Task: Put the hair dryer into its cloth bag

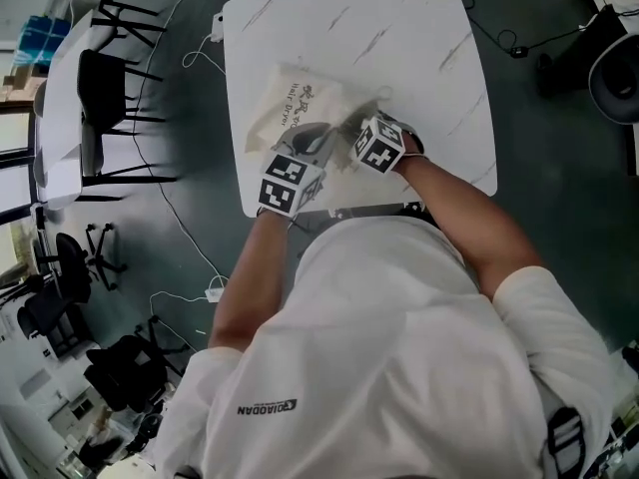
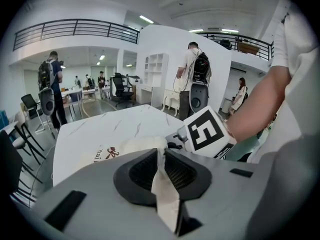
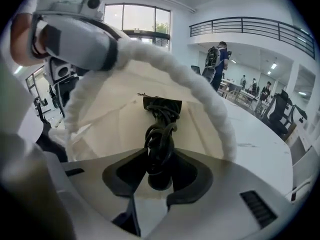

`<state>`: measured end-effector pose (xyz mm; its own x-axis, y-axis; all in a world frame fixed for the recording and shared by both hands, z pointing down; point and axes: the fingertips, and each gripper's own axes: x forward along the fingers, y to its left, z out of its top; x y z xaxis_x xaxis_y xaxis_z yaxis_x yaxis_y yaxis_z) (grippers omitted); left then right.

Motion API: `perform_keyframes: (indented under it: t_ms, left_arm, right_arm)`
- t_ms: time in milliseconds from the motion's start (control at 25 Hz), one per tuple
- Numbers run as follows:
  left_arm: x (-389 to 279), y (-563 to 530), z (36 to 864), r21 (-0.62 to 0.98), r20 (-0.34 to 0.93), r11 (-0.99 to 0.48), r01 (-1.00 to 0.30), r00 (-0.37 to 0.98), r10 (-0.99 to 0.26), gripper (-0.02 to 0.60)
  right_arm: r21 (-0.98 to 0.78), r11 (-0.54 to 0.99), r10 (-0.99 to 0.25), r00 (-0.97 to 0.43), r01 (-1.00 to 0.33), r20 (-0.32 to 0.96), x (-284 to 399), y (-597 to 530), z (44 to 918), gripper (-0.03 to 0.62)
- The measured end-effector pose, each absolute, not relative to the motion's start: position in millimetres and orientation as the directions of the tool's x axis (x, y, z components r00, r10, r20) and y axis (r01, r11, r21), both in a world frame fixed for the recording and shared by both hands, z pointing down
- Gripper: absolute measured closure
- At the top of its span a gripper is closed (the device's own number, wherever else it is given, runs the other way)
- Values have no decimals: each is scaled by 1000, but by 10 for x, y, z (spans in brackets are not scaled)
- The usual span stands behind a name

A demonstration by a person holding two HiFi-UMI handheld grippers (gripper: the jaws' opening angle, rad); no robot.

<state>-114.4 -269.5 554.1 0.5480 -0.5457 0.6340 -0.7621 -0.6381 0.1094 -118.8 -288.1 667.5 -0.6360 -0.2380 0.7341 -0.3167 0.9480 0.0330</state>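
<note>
Notes left gripper (image 2: 162,171) pinching mouth hem of cloth bag (image 1: 290,108) at near edge of table (image 1: 419,28), right gripper (image 3: 159,169) clamped on hair dryer's coiled cord (image 3: 160,134), lying lengthwise straight ahead inside that mouth.

White short-sleeved shirt (image 1: 399,347) (small dark lettering), with grey left claw (image 2: 162,171) and right claw (image 3: 160,169).

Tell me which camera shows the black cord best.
The right gripper view: the cord sits close up, centred between the right gripper's jaws, in front of the bag. In the head view it cannot be made out; the left gripper view shows only bag cloth.
</note>
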Motion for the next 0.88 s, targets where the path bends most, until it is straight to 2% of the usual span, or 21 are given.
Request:
perform_keyframes:
  t_ms: [400, 520, 760, 880]
  left_arm:
    - [-1280, -2706, 5534, 143, 630, -600, -787, 540, -558, 520]
    - [-1278, -2719, 5591, 143, 636, -609, -780, 544, -548, 520]
    - [-1175, -2682, 5741, 165, 668, -632, -757, 557, -493, 518]
    - [-1072, -2646, 5935, 173, 699, -651, -739, 558, -447, 518]
  right_arm:
    - [10, 941, -226, -605, -339, 764, -1326, -3046, 6855, 438]
    - [14, 942, -227, -608, -334, 761, -1273, -3058, 6828, 406]
    - [-12, 940, -228, -655, -340, 720, -909, -2891, 6550, 402]
    - [-74, 914, -236, -670, -399, 704, -597, -2801, 6435, 410]
